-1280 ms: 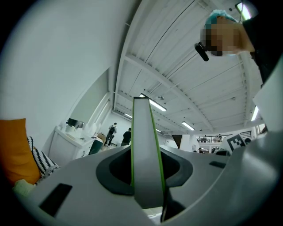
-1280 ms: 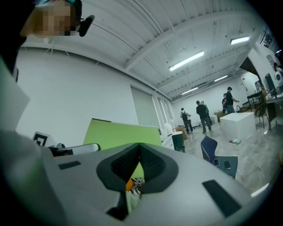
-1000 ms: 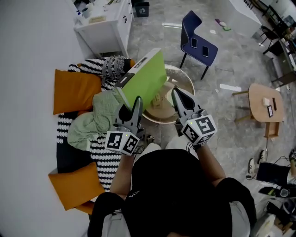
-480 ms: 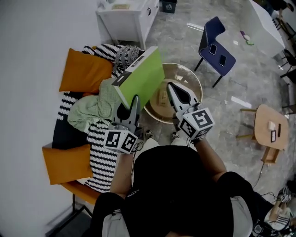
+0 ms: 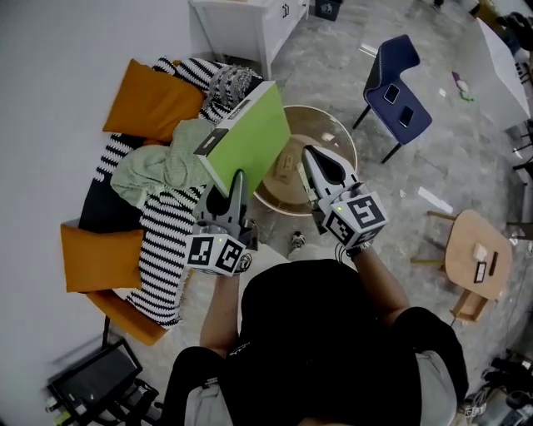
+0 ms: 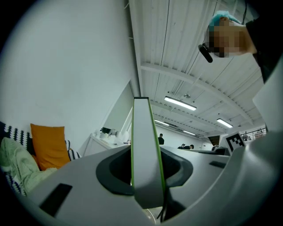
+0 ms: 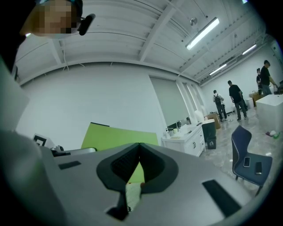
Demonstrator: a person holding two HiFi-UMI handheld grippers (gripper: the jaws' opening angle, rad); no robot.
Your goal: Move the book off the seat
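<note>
Grips the green book [image 5: 250, 143] at its lower edge with the left gripper [image 5: 238, 178], aloft and tilted between the striped seat [image 5: 162, 245] and the round wooden table [image 5: 348, 143]. Carries the right gripper [image 5: 311, 158] closed and empty, just beside the book.

"What lies past the right fingers [image 5: 326, 172]?"
"Grey stone floor [image 5: 433, 158], a blue chair [image 5: 398, 91], and a wooden table [image 5: 476, 262] off to their right."
"And beyond the left fingers [image 5: 236, 193]?"
"A white wall [image 5: 50, 83] and a white cabinet [image 5: 250, 25]; strip lights [image 7: 202, 33] overhead."
</note>
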